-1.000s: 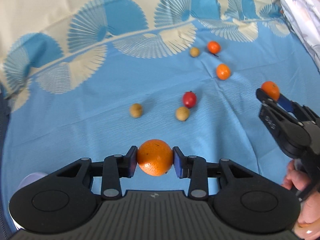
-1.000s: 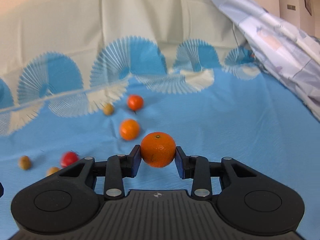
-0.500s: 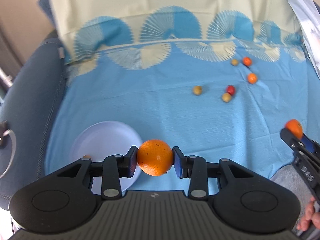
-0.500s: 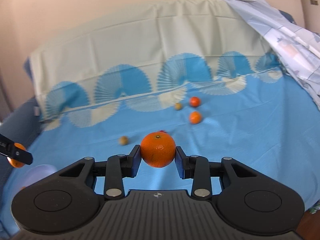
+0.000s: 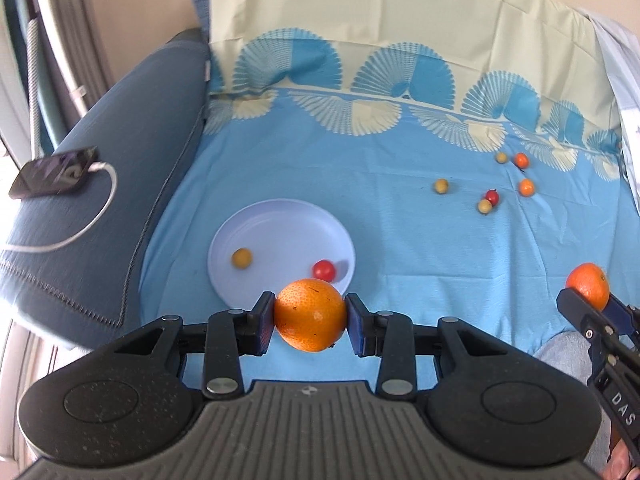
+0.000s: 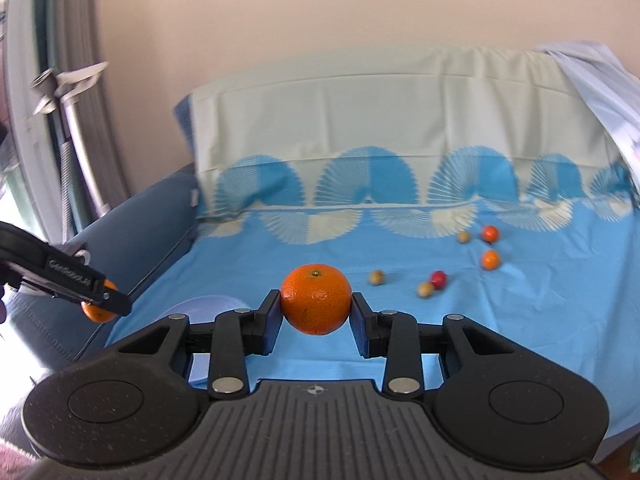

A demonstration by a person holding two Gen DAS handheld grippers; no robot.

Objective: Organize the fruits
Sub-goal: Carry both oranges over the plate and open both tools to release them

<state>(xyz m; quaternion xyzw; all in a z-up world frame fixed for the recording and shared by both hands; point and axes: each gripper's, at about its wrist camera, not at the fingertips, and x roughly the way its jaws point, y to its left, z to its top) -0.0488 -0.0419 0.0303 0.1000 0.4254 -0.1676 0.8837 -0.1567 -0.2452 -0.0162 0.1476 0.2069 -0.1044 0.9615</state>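
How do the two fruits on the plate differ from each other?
The yellow fruit is dull yellow-green and lies left on the plate; the red fruit is glossy red and lies right, near the front rim. Both are small, round and loose, far smaller than the held orange.

We are in a home living room: a dark blue sofa (image 5: pixel 120 184) fills the frame's left, a fan-patterned blue sheet (image 5: pixel 400 240) draped across it, a charging phone (image 5: pixel 54 174) on its armrest, a plain beige wall (image 6: pixel 320 20) behind.
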